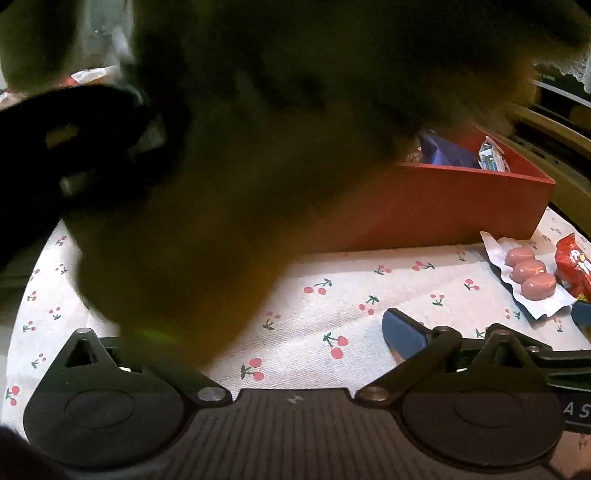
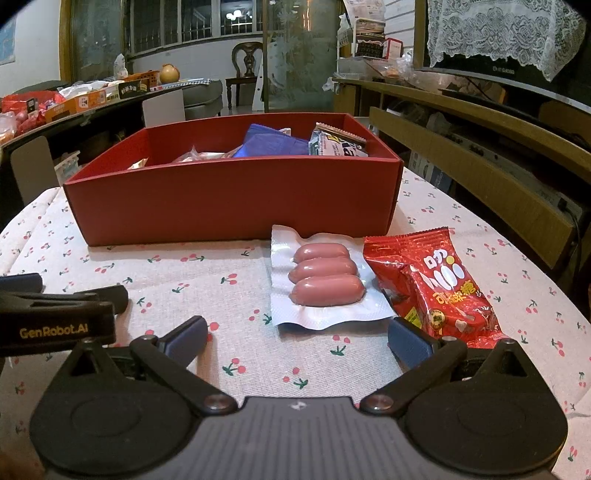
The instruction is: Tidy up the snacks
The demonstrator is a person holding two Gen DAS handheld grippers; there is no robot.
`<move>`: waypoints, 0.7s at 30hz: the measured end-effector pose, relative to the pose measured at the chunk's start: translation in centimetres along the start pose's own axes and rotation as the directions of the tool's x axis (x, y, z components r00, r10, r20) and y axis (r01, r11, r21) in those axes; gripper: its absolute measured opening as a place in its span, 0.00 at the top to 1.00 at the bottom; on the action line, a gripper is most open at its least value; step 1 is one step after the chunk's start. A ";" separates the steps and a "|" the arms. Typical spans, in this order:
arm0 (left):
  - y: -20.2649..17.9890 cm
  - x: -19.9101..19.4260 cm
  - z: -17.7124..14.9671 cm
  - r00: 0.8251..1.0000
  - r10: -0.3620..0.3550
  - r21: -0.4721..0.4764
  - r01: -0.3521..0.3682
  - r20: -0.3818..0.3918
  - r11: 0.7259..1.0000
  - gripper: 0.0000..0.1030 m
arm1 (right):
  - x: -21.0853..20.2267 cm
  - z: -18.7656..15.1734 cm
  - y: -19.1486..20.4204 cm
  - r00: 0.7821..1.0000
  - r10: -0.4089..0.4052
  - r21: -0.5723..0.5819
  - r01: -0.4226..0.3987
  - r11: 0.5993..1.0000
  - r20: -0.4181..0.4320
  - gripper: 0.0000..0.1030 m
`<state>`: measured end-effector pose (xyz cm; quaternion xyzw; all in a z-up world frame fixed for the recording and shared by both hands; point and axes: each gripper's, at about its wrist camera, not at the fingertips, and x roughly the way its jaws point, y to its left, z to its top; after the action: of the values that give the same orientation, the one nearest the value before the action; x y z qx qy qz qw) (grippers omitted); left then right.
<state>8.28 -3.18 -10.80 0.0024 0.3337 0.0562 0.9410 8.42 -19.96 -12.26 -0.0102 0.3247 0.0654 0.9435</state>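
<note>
A: The left tongs (image 2: pixel 55 291) sit at nine o'clock; a dark blur covers their own camera, so I cannot tell their state. The right tongs (image 2: pixel 297 338) are spread wide, holding nothing.

B: And the snacks?

A: The sausage pack (image 2: pixel 325 278) lies at twelve o'clock just ahead, the red candy bag (image 2: pixel 436 284) touching it at two o'clock, both in front of the red box (image 2: pixel 232 199).

B: I'd pinch the pack's flat edge, not the sausages.

A: The desk (image 2: pixel 184 295) wears a cherry-print cloth; a lace curtain (image 2: pixel 498 33) hangs at one o'clock.
</note>
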 end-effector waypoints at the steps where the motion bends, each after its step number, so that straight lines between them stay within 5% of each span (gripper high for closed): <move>1: 0.0 -0.1 0.0 1.000 -0.001 -0.002 0.001 0.001 1.000 0.00 | 0.0 0.0 0.0 1.000 -0.001 -0.001 0.001 1.000 0.000 0.00; 21: -0.3 0.1 0.0 1.000 0.007 0.009 -0.007 -0.002 1.000 0.00 | 0.0 0.0 -0.1 1.000 0.000 0.001 0.000 1.000 0.000 0.00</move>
<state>8.36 -3.51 -10.85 0.0077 0.3348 0.0579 0.9405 8.48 -20.00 -12.25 -0.0098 0.3246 0.0654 0.9435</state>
